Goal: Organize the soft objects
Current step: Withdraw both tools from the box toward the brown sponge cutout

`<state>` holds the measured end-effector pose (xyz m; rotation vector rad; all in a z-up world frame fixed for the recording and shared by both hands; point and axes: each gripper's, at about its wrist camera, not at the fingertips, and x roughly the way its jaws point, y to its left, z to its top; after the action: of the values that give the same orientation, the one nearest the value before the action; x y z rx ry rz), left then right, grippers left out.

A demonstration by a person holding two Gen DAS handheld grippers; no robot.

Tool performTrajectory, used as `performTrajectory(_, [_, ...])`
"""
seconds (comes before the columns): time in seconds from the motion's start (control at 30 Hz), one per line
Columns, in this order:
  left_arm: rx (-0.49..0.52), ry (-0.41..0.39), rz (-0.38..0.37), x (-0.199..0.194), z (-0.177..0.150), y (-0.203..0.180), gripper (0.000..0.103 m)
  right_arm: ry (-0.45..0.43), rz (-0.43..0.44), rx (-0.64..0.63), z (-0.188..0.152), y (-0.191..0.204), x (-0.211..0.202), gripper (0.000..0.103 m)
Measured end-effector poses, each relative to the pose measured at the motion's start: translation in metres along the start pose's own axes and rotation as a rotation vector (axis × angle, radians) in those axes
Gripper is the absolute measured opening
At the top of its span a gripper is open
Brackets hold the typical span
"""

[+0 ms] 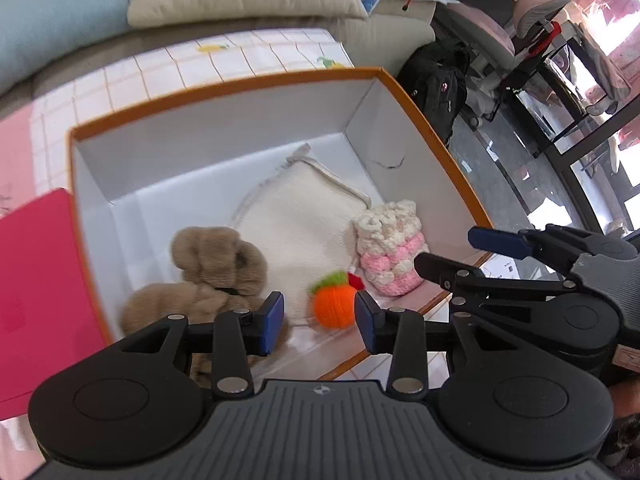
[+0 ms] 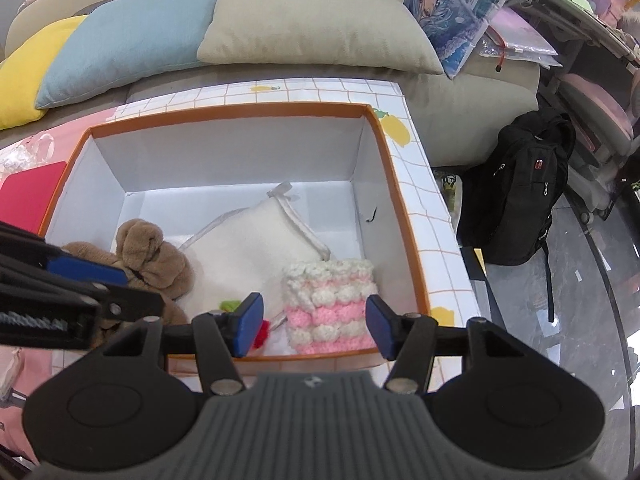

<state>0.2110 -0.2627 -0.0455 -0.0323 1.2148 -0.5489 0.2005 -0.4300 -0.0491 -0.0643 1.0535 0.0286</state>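
Observation:
An orange-rimmed white box [image 1: 224, 84] [image 2: 224, 110] holds a brown plush toy [image 1: 212, 264] [image 2: 148, 256], a white drawstring pouch [image 1: 296, 216] [image 2: 248, 248], a pink-and-white crocheted pouch [image 1: 390, 248] [image 2: 330, 304] and an orange knitted fruit [image 1: 334, 308] with a green top. My left gripper [image 1: 320, 320] is open and empty above the box's near edge, by the orange fruit. My right gripper [image 2: 314, 326] is open and empty, hovering just before the crocheted pouch. It also shows in the left wrist view [image 1: 460, 256].
The box sits on a white grid-patterned table [image 2: 416, 200] before a sofa with blue [image 2: 132, 40], beige [image 2: 312, 20] and yellow [image 2: 24, 76] cushions. A red flat item [image 1: 36, 296] lies left of the box. A black backpack [image 2: 520, 188] stands on the floor at right.

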Motion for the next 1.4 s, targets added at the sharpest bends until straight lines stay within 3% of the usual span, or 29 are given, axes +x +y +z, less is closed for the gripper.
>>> performTrajectory(0.27, [0.156, -0.131, 0.040, -0.053, -0.025, -0.002, 0.045, -0.002, 0.030, 0.008, -0.008, 0.018, -0.017, 0.059])
performTrajectory(0.33, [0.189, -0.161, 0.048, -0.067, -0.034, -0.001, 0.046, -0.010, 0.043, 0.014, -0.010, 0.027, -0.025, 0.064])
performTrajectory(0.5, [0.232, -0.231, 0.079, -0.100, -0.061, 0.007, 0.047, -0.064, 0.134, 0.009, -0.019, 0.058, -0.047, 0.065])
performTrajectory(0.6, [0.195, -0.246, 0.069, -0.117, -0.077, 0.021, 0.047, -0.097, 0.187, -0.009, -0.027, 0.082, -0.058, 0.065])
performTrajectory(0.73, [0.102, -0.270, 0.076, -0.135, -0.099, 0.047, 0.046, -0.159, 0.323, -0.016, -0.043, 0.119, -0.072, 0.065])
performTrajectory(0.87, [-0.012, -0.293, 0.099, -0.151, -0.123, 0.079, 0.046, -0.181, 0.376, -0.021, -0.056, 0.155, -0.077, 0.066])
performTrajectory(1.1, [-0.188, -0.287, 0.179, -0.166, -0.168, 0.134, 0.046, -0.161, 0.385, -0.034, -0.069, 0.195, -0.069, 0.071])
performTrajectory(1.4, [-0.318, -0.250, 0.259, -0.168, -0.217, 0.177, 0.046, -0.068, 0.395, -0.180, -0.084, 0.246, -0.050, 0.075])
